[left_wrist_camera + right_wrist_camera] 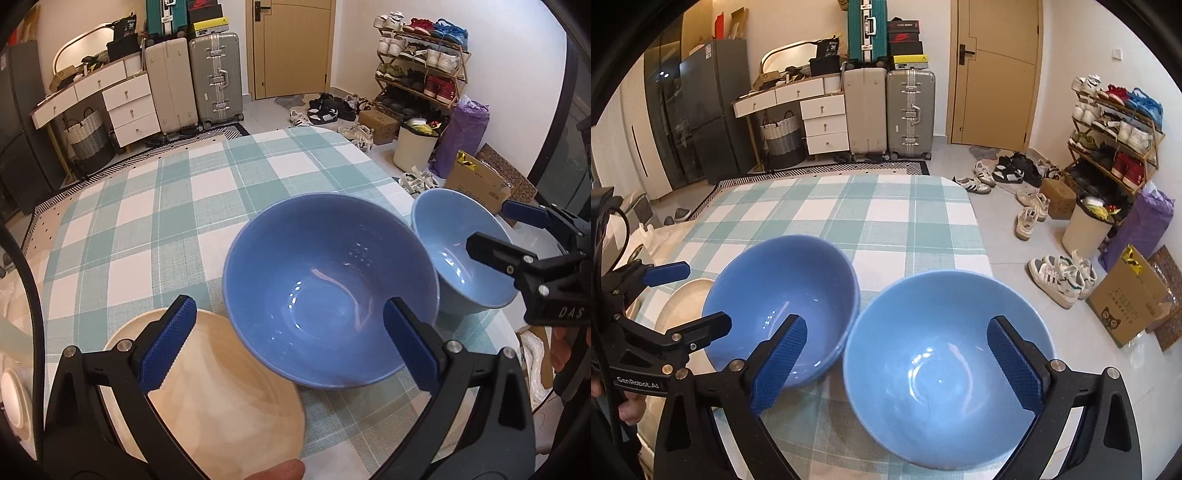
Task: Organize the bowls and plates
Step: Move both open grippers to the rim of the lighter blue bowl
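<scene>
The left gripper stands spread wide over the darker blue bowl, pinching nothing; the right gripper is likewise spread above the lighter blue bowl. Both bowls sit side by side, almost touching, on the checked tablecloth, a cream plate just beside the darker one. Beyond stand suitcases and a shoe rack. The left gripper's body reads "GenRobot.AI".

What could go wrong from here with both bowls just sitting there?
1. The lighter blue bowl sits close to the table edge; a nudge from the open right gripper could tip it off.
2. The darker blue bowl overlaps the cream plate rim, so it may rock or slide.
</scene>
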A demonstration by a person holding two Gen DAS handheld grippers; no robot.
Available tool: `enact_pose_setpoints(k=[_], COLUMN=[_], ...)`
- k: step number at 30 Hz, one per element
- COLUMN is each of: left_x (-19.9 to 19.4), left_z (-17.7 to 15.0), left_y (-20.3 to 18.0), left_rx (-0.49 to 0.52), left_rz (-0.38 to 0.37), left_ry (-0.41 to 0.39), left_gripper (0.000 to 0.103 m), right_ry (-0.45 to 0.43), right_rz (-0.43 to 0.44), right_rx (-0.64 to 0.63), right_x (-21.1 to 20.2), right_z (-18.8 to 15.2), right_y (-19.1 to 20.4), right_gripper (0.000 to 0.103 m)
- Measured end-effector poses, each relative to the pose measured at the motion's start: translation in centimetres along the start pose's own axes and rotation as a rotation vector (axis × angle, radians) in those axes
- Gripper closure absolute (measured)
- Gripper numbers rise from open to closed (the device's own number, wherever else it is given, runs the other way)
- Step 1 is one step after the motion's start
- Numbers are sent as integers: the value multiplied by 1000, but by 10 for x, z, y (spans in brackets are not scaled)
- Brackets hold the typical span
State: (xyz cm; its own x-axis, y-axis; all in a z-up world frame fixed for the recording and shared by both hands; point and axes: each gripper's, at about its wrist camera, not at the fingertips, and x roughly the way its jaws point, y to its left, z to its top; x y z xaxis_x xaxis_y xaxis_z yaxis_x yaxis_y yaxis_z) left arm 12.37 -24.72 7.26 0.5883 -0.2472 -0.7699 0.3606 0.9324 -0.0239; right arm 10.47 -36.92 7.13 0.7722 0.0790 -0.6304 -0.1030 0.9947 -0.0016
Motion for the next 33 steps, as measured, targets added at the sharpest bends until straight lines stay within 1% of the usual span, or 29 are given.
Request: enact_pose_setpoints(k=[4,9,11,17,21,23,25,27,29,31,33], left_x=[-5,-5,-3,-8,-13,-13,-11,-10,-9,-8,-6], left_z=[-2,-5,-7,-11,-10,-9,-8,-7,-7,-7,-7], left_y=[-12,-36,-45,-71,-88,-93,-97,-99,-101,-105,-107], left_rx=[-3,8,15,23,33,33,29,20,18,15,15], left_rz=[-8,-15,-30,-123,-208,-229,-246,-263,-289,-320,-347], left_ry=[-5,19,35,56,57,59,64,64,76,84,98], left_gripper=[3,3,3,3,3,3,5,11,14,20,31], right_ry=[-13,-35,-42,-37,-36,-32,-31,-28,-23,-20,-17], right_rz=[-19,-51,-69,-93,-107,-110,-113,-114,-119,-125,-126], right_rx=[23,24,22,43,52,57,62,67,70,73,76], right_x=[-13,-30,-35,-42,-44,-44,-43,-44,-45,-44,-44], right_z=[-2,-4,-5,-7,-9,-11,-12,-14,-16,-18,-20], right_y=[-16,-31,-38,-58,-67,-71,-74,-77,-80,-81,-82], right_gripper=[3,2,2,2,2,2,2,2,2,2,2])
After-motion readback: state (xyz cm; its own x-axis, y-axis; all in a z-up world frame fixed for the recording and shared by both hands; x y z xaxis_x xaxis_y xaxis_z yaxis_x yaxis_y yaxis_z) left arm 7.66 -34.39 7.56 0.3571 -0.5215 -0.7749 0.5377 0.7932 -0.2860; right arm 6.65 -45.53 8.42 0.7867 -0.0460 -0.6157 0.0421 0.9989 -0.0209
